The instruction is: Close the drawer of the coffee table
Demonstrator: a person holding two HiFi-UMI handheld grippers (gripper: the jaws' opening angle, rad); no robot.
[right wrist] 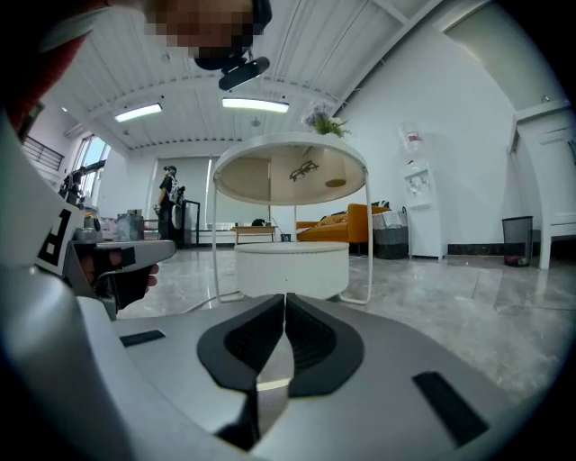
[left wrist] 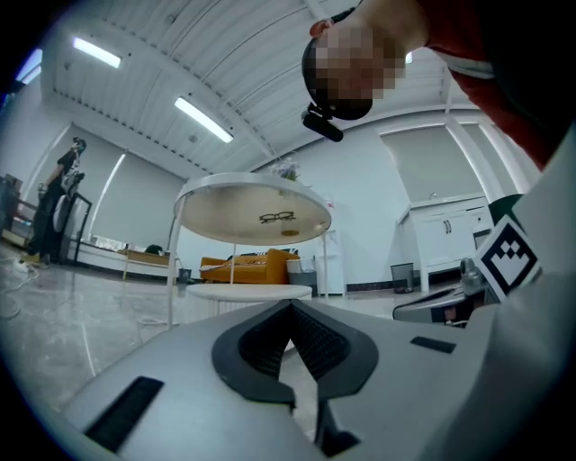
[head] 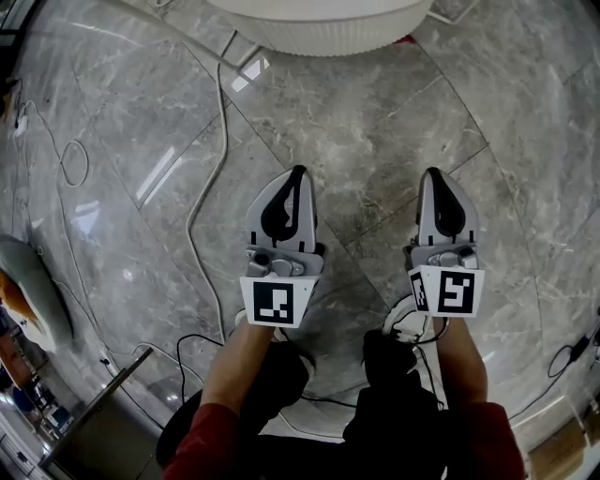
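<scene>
Left hand-held gripper (head: 298,173): clenched, empty, short of coffee table (head: 319,28).
Right hand-held gripper (head: 433,175): clenched, empty, likewise.
Drawer: not discernible on coffee table.
Risk: off-centre push likely slides coffee table.

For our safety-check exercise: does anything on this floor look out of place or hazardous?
A loose white cable snakes across the marble floor in the head view, which makes it a likely trip hazard. Nothing looks spilled or broken.
</scene>
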